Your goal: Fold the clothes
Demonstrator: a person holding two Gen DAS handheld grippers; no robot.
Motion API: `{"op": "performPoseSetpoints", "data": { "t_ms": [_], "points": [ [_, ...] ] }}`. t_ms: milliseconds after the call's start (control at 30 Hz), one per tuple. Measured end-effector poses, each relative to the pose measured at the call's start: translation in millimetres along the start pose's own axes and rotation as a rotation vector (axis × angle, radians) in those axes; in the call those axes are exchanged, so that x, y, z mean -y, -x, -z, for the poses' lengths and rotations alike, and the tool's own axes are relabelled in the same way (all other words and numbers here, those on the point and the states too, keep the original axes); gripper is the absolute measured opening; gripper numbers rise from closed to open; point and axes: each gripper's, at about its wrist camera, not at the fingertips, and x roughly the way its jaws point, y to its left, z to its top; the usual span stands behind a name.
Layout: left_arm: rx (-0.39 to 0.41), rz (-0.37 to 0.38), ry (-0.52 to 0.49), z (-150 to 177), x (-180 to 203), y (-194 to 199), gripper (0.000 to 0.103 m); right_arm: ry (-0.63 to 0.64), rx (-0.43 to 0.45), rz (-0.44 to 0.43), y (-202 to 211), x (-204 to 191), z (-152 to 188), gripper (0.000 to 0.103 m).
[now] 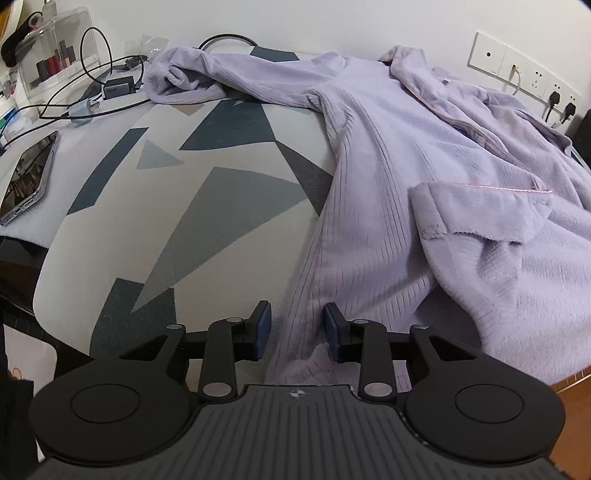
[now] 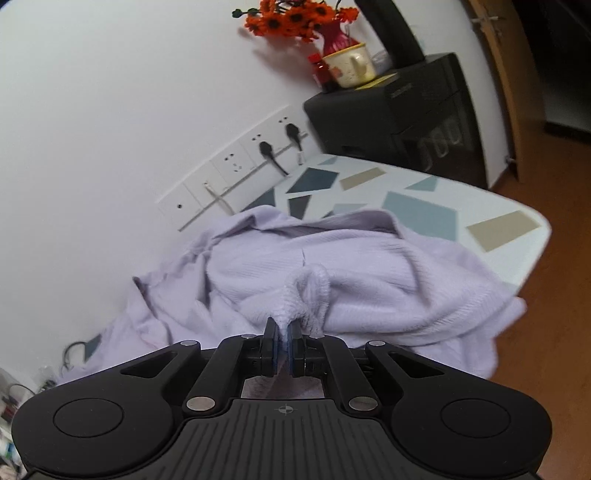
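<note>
A lilac ribbed fleece garment (image 1: pixel 388 155) lies spread on a table with a geometric-patterned cloth (image 1: pixel 192 192). One sleeve (image 1: pixel 192 77) stretches to the far left. My left gripper (image 1: pixel 297 332) is open, its jaws on either side of the garment's near hem at the table's front edge. In the right wrist view the same garment (image 2: pixel 332 266) lies rumpled. My right gripper (image 2: pixel 282 341) is shut on a bunched fold of its fabric (image 2: pixel 303 295) and holds it slightly raised.
A phone (image 1: pixel 27 181), cables (image 1: pixel 85 74) and a clear organiser box (image 1: pixel 55 51) sit at the left. Wall sockets (image 2: pixel 240 162) with plugs line the wall. A black appliance (image 2: pixel 406 110) with a mug (image 2: pixel 351 64) and orange flowers (image 2: pixel 291 16) stands at the table's far right end.
</note>
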Motion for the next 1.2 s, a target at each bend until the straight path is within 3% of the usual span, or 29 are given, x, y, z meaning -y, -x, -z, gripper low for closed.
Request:
{"op": "performPoseSetpoints", "data": {
  "t_ms": [33, 133, 167, 400, 467, 733, 833, 900, 933, 1033, 1200],
  "points": [
    [0.000, -0.002, -0.003, -0.2, 0.2, -0.1, 0.034, 0.021, 0.003, 0.053, 3.4, -0.2, 1.0, 0.008],
    [0.007, -0.007, -0.003, 1.4, -0.7, 0.0, 0.037, 0.041, 0.046, 0.241, 15.5, 9.0, 6.2, 0.038],
    [0.009, -0.007, -0.001, 1.7, -1.1, 0.1, 0.038, 0.039, 0.061, 0.246, 19.4, 16.7, 9.1, 0.037],
    [0.006, -0.014, -0.003, 1.1, -2.1, -0.3, 0.043, 0.021, -0.195, 0.229, -23.1, 52.0, 47.1, 0.039],
    [0.007, -0.020, -0.009, 1.4, -1.1, 0.0, 0.044, 0.053, -0.206, 0.226, -35.1, 48.3, 60.1, 0.039],
    [0.007, -0.040, -0.007, 1.4, -0.1, -0.2, 0.050, 0.462, -0.205, 0.199, -75.6, -18.0, 90.9, 0.049],
    [0.007, -0.039, -0.007, 1.3, -1.8, -0.6, 0.052, 0.478, -0.188, 0.188, -81.9, -21.3, 90.6, 0.044],
    [0.008, -0.034, -0.008, 1.5, -3.0, -0.8, 0.052, 0.382, -0.185, 0.181, -80.4, -14.9, 83.5, 0.022],
    [0.009, -0.032, -0.009, 1.7, -3.4, -0.9, 0.053, 0.332, -0.195, 0.169, -80.6, -9.7, 76.8, 0.007],
    [0.014, -0.028, -0.013, 2.3, -4.3, -0.9, 0.053, 0.181, -0.200, 0.171, -69.8, 13.7, 66.6, 0.005],
    [0.031, -0.023, -0.014, 4.5, -5.3, -1.0, 0.054, 0.012, -0.197, 0.286, -28.6, 61.9, 64.3, 0.005]
  ]
}}
